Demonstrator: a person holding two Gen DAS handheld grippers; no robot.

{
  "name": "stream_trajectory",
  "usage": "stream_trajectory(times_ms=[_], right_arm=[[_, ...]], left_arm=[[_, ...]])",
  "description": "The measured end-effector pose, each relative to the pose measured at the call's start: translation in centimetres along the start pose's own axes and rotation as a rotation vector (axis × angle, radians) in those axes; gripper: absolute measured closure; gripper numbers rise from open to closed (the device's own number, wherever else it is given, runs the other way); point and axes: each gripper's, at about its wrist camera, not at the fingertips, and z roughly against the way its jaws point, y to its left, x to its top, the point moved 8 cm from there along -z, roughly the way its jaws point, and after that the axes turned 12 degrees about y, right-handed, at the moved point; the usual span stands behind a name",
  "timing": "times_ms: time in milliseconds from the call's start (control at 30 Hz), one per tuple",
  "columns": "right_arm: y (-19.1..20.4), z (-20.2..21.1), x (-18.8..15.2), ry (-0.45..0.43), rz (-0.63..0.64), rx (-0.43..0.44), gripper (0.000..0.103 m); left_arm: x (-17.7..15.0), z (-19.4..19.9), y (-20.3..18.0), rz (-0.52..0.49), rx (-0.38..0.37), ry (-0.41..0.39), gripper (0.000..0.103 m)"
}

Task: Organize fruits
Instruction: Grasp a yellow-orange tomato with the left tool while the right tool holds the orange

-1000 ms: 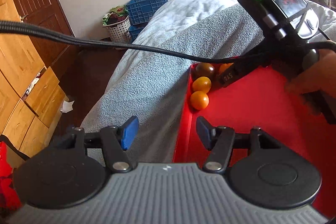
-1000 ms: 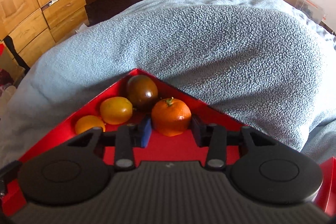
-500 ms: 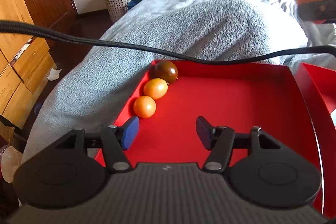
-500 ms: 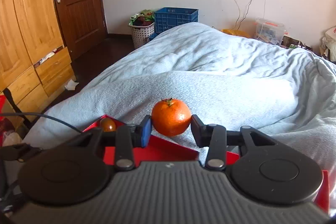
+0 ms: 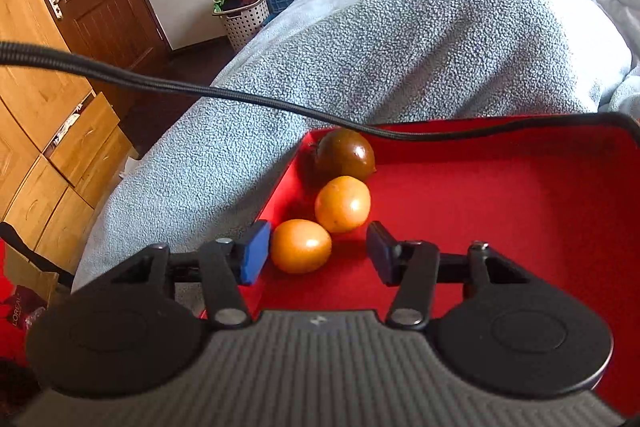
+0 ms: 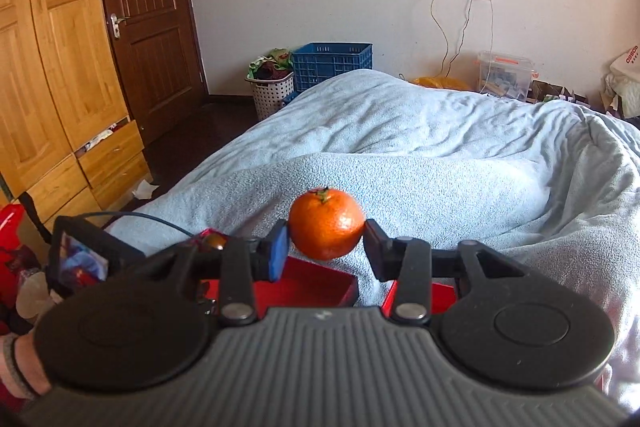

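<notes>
A red tray (image 5: 500,211) lies on the bed. Along its left wall sit a dark brown-green tomato (image 5: 345,155), a yellow-orange fruit (image 5: 342,203) and a second orange fruit (image 5: 301,246). My left gripper (image 5: 317,253) is open, its jaws either side of the nearest orange fruit, just above the tray. My right gripper (image 6: 325,250) is shut on an orange tangerine (image 6: 326,223) with a green stem and holds it in the air above the gap between two red trays (image 6: 316,287). The dark tomato also shows in the right wrist view (image 6: 214,241).
A grey-blue fleece blanket (image 5: 400,59) rises behind the tray. A black cable (image 5: 200,89) crosses above the tray's far edge. A wooden wardrobe with drawers (image 5: 48,131) stands left. A laundry basket (image 6: 270,91) and blue crate (image 6: 332,61) stand by the far wall.
My left gripper has moved forward and down toward the three fruits in the tray's left corner. My right gripper has lifted the tangerine out of the tray and up into the air.
</notes>
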Motion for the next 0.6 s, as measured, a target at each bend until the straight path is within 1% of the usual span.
stream_trajectory(times_ms=[100,133,200,267,433,567,600], right_arm=[[0.9,0.2,-0.7,0.003,0.012,0.010,0.060],[1.1,0.4,-1.0,0.004,0.014,0.017,0.060],[1.6,0.6,-1.5,0.005,0.017,0.026,0.060],[2.1,0.9,-2.0,0.009,0.016,0.034,0.060],[2.6,1.9,-3.0,0.001,0.011,0.042,0.059],[2.8,2.8,-3.8,-0.006,0.015,0.035,0.059],[2.8,3.0,-4.0,-0.006,0.014,0.037,0.059]], left_arm=[[-0.2,-0.1,0.2,-0.008,-0.008,-0.017,0.055],[-0.4,0.0,0.2,-0.009,-0.001,-0.013,0.058],[-0.5,0.1,0.6,0.001,-0.016,-0.005,0.058],[-0.4,-0.2,0.5,-0.022,-0.020,-0.014,0.059],[-0.2,-0.3,0.5,-0.034,-0.028,-0.015,0.060],[-0.4,0.3,0.8,-0.024,-0.064,0.002,0.061],[-0.4,0.7,1.0,-0.022,-0.064,-0.003,0.061]])
